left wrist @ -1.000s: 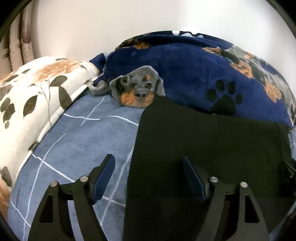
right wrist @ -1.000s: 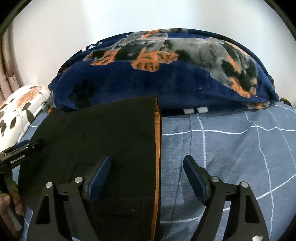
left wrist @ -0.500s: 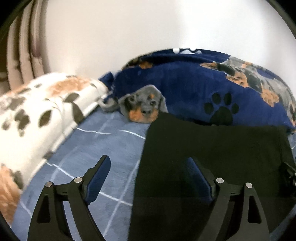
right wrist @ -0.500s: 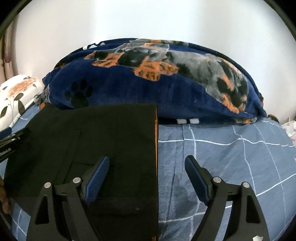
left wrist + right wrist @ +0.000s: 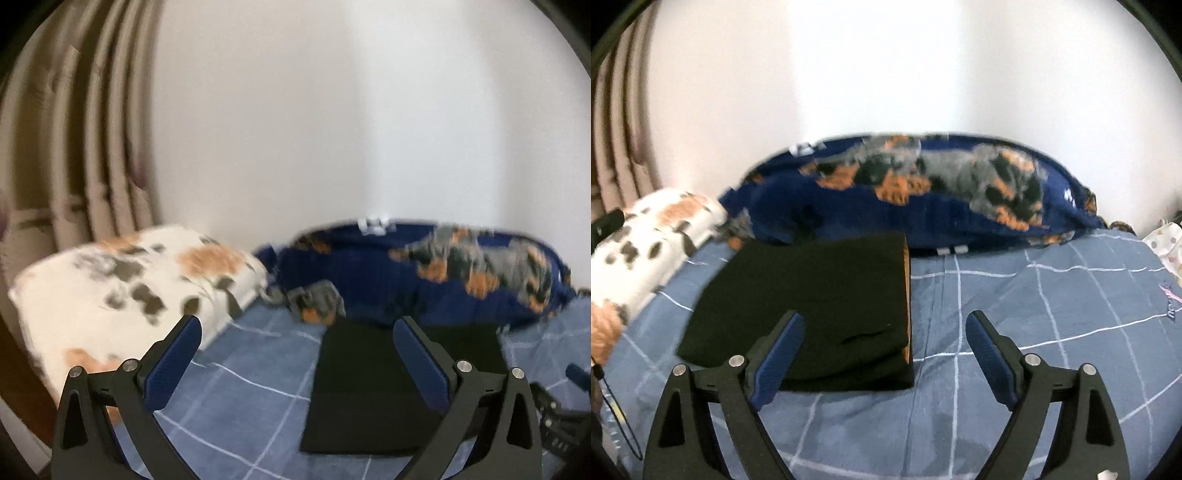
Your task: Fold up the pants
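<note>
My left gripper [image 5: 297, 363] and right gripper [image 5: 884, 354] have just been opening and now stand spread and empty above the bed [image 5: 1052, 314]. The pants [image 5: 820, 295] lie there as a folded black rectangle just beside the dog blanket [image 5: 923, 192]. I judge the risk small: a low gripper could snag the top layer and undo the fold.
</note>
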Action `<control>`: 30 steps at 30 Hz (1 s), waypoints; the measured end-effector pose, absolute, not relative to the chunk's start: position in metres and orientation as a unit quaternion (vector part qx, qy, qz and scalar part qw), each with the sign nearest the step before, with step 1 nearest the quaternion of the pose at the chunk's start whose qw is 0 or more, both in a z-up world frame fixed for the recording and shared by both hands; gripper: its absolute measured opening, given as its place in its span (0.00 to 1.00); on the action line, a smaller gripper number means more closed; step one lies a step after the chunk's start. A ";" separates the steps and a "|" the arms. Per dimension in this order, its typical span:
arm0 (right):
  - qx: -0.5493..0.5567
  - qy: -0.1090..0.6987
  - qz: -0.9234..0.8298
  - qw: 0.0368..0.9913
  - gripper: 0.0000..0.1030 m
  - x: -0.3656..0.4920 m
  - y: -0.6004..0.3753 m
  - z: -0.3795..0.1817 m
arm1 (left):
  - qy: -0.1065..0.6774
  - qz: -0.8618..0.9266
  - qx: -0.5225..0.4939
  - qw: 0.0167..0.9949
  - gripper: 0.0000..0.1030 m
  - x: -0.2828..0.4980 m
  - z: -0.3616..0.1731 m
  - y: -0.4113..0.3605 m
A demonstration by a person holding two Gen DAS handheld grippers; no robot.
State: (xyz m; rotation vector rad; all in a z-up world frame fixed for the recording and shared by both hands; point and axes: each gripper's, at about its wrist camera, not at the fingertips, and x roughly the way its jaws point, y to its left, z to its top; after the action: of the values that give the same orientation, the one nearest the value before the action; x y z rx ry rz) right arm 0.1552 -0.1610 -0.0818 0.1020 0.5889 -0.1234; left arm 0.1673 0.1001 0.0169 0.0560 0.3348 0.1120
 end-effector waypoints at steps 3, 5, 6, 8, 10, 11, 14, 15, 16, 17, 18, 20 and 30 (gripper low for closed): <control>0.058 0.260 -0.051 0.963 0.87 0.130 -0.163 -0.051 | 0.129 0.058 0.032 0.989 1.00 0.135 0.048 0.094; 0.063 0.239 -0.046 0.968 0.89 0.116 -0.164 -0.033 | 0.085 0.081 0.031 0.993 1.00 0.107 0.068 0.089; 0.065 0.231 -0.044 0.970 0.89 0.110 -0.164 -0.025 | 0.067 0.096 0.026 0.993 1.00 0.095 0.076 0.089; 0.066 0.213 -0.038 0.974 0.90 0.095 -0.163 -0.008 | 0.068 0.101 0.014 0.992 1.00 0.080 0.088 0.089; 0.062 0.200 -0.033 0.977 0.91 0.082 -0.160 0.005 | 0.079 0.077 0.003 0.994 1.00 0.069 0.096 0.093; 0.061 0.196 -0.032 0.978 0.92 0.078 -0.159 0.009 | 0.091 0.061 -0.002 0.994 1.00 0.065 0.100 0.094; 0.057 0.190 -0.024 0.980 0.92 0.059 -0.156 0.021 | 0.119 0.005 -0.022 0.993 1.00 0.057 0.106 0.101; 0.056 0.187 -0.023 0.980 0.92 0.055 -0.155 0.023 | 0.122 -0.001 -0.029 0.992 1.00 0.054 0.107 0.102; 0.055 0.185 -0.022 0.981 0.92 0.051 -0.155 0.025 | 0.124 0.000 -0.036 0.992 1.00 0.050 0.108 0.104; 0.053 0.183 -0.020 0.982 0.93 0.045 -0.153 0.028 | 0.126 0.004 -0.038 0.991 1.00 0.048 0.108 0.106; 0.051 0.182 -0.020 0.982 0.93 0.041 -0.153 0.030 | 0.129 0.009 -0.035 0.991 1.00 0.046 0.108 0.106; 0.047 0.183 -0.021 0.982 0.93 0.034 -0.151 0.032 | 0.140 0.003 -0.028 0.990 1.00 0.045 0.105 0.105; 0.042 0.198 -0.023 0.979 0.93 0.020 -0.142 0.028 | 0.165 -0.024 0.034 0.985 1.00 0.030 0.079 0.074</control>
State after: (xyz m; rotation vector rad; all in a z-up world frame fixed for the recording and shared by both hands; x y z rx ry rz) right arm 0.0198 -0.1422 0.0277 0.0842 0.3983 -0.0468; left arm 0.0300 0.0741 0.0793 0.0678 0.3312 -0.0486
